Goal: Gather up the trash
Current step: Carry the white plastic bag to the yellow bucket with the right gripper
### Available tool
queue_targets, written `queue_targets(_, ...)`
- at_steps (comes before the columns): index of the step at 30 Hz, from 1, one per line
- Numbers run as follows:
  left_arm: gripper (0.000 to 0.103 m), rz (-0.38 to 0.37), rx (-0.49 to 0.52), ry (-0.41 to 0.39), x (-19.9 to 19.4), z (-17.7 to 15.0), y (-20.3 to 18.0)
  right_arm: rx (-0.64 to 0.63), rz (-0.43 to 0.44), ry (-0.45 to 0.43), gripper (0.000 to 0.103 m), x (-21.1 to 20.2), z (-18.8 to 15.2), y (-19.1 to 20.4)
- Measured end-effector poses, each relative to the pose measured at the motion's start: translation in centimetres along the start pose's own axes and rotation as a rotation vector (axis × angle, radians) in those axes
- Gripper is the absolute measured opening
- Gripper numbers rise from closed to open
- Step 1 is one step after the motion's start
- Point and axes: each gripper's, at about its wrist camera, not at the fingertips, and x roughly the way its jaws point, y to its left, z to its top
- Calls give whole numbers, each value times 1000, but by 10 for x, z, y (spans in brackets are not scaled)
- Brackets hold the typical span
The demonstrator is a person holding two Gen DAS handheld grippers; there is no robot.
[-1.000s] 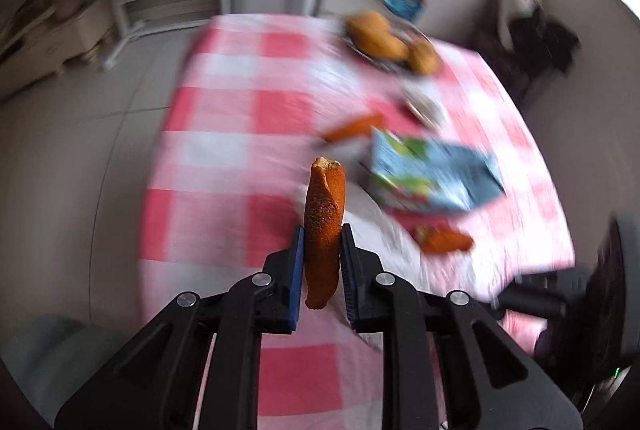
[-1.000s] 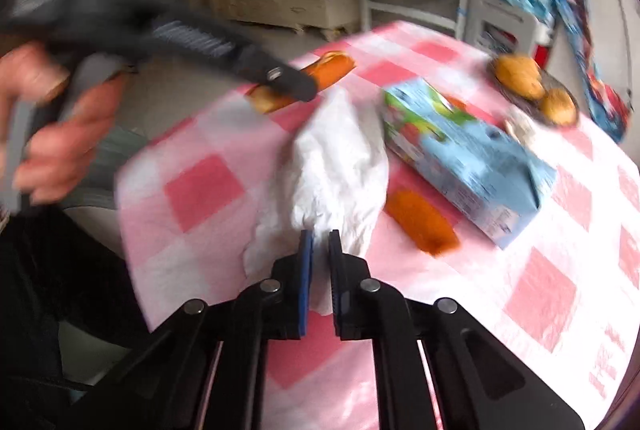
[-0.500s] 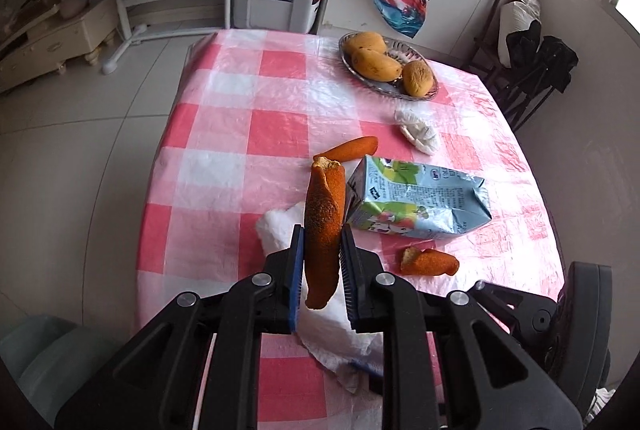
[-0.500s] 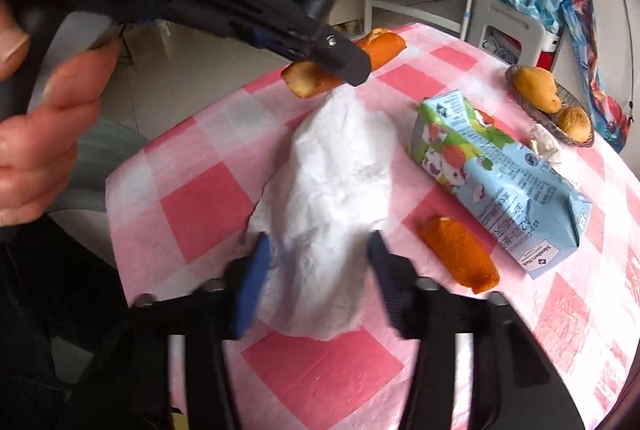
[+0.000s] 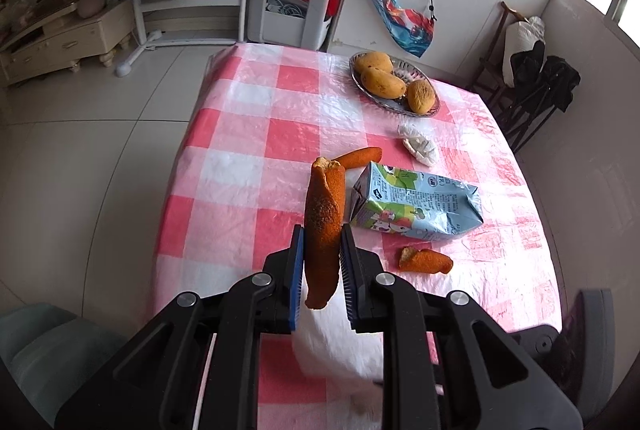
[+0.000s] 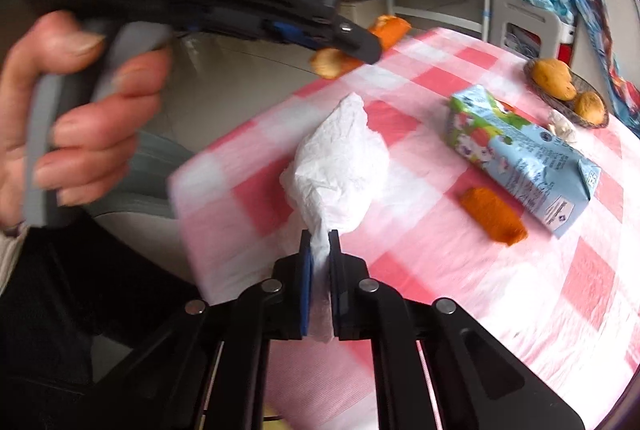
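My left gripper [image 5: 322, 256] is shut on a long orange peel [image 5: 324, 222] and holds it upright above the table's near edge; it also shows in the right wrist view [image 6: 352, 45]. My right gripper [image 6: 319, 250] is shut on a crumpled white paper tissue [image 6: 340, 165], lifted off the pink checked tablecloth [image 6: 460, 270]. The tissue also shows below the left fingers [image 5: 336, 346]. More peels [image 5: 426, 261] [image 5: 358, 157] and a flattened milk carton [image 5: 416, 203] lie on the table. A small white wad [image 5: 418, 145] lies further back.
A dish of mangoes [image 5: 394, 81] stands at the far right of the table. A grey bin [image 5: 44, 354] sits on the floor at the near left. Shelves, a white cabinet [image 5: 294, 9] and a chair with dark clothes [image 5: 536, 85] stand around the table.
My right gripper opened half a second ago and has now shut on the tissue's near end and lifted it. The left gripper keeps holding the peel and has pulled back slightly.
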Motion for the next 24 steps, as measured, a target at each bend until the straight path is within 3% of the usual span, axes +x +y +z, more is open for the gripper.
queue_targets(7,17,5,-20,-24,-26,-29,5,-79,114,21,8,-17,-22,41)
queue_targets(13,17,-4,-80,-31,-46,-60,20,-119,219,105,8,-33,-59,77)
queue_targets(17,17,-27,-147,-36,-59,-76,37,-135,222,158,8,-39,-77,91)
queue_targets(24,17,-28,-165,-21,-67,-99,39,-125,202,194,8,-45,-98,95)
